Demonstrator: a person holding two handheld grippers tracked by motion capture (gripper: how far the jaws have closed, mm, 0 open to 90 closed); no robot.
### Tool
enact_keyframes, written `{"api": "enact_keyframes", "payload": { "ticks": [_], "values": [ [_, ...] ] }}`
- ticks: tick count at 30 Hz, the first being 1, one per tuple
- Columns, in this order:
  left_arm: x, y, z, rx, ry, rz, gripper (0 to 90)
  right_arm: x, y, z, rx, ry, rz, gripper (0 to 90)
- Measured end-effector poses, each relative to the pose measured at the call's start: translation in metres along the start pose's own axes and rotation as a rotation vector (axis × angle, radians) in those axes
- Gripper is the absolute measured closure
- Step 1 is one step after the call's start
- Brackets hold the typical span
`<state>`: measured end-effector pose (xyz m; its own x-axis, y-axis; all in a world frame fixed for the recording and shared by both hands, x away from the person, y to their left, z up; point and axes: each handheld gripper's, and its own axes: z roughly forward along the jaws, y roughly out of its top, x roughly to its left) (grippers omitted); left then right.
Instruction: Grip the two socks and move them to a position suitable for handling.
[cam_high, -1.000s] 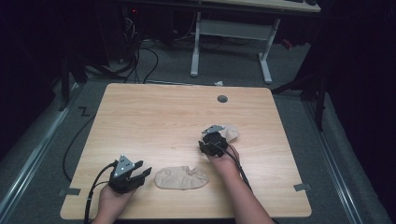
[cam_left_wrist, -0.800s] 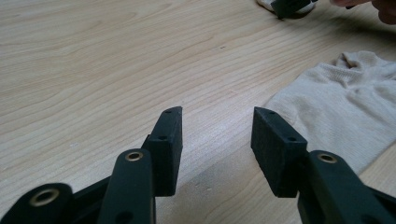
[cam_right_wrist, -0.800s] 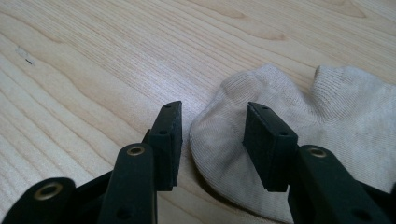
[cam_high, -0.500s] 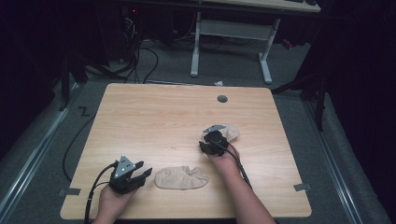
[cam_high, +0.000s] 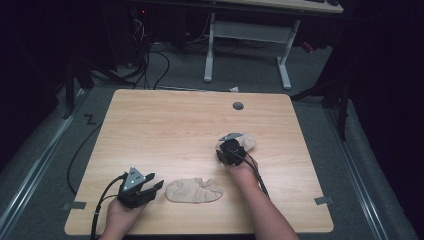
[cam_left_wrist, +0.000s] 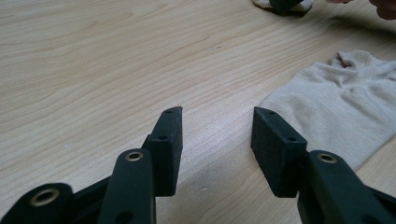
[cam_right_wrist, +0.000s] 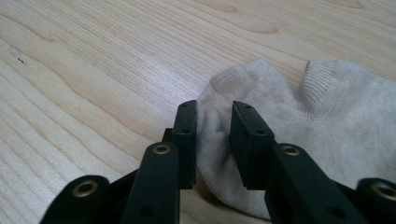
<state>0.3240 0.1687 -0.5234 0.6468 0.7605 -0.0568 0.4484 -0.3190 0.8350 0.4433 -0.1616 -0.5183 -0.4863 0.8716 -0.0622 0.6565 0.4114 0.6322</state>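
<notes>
Right gripper (cam_right_wrist: 212, 116): your jaws stand narrowly apart, straddling a raised fold at the edge of the far sock (cam_right_wrist: 327, 116). I cannot tell whether they pinch the cloth yet; the gap suggests they do not.
Left gripper (cam_left_wrist: 215, 123): your jaws stand wide apart over bare wood, holding nothing, just beside the near sock (cam_left_wrist: 336, 105).
Far sock, position: in the high view it lies right of the table's (cam_high: 165, 125) centre, partly under your right gripper (cam_high: 230, 150).
Near sock, position: in the high view it lies flat near the front edge (cam_high: 195, 190), between your two hands, just right of your left gripper (cam_high: 150, 186).
Handling, judged: both socks are beige ribbed knit, so expect them light, limp and stretchy, not fragile. A sock will droop from whatever point you take.
Where to hold, judged: take a raised fold or the cuff edge, where cloth stands proud of the wood; a flat patch gives the jaws nothing to bite.
Containers: none on the table.
Other fittings: a round grommet hole (cam_high: 238, 106) sits near the table's far edge.
</notes>
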Motion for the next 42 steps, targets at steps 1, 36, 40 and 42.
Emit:
{"api": "enact_keyframes", "payload": {
  "ticks": [1, 36, 40, 42],
  "values": [
    [0.000, 0.000, 0.000, 0.000, 0.000, 0.001, 54.1, 0.000, 0.000, 0.000, 0.003, -0.002, -0.001, 76.5],
    [-0.004, -0.001, 0.001, -0.006, 0.008, 0.042, 53.6, -0.015, 0.017, -0.057, -0.133, 0.050, 0.035, 84.6],
    [-0.004, -0.001, 0.001, -0.010, 0.010, 0.046, 53.0, -0.014, 0.026, -0.074, -0.179, 0.048, 0.033, 84.6],
    [-0.004, -0.001, 0.001, -0.010, 0.009, 0.045, 52.8, -0.012, 0.031, -0.081, -0.200, 0.039, 0.021, 84.6]
  ]
}}
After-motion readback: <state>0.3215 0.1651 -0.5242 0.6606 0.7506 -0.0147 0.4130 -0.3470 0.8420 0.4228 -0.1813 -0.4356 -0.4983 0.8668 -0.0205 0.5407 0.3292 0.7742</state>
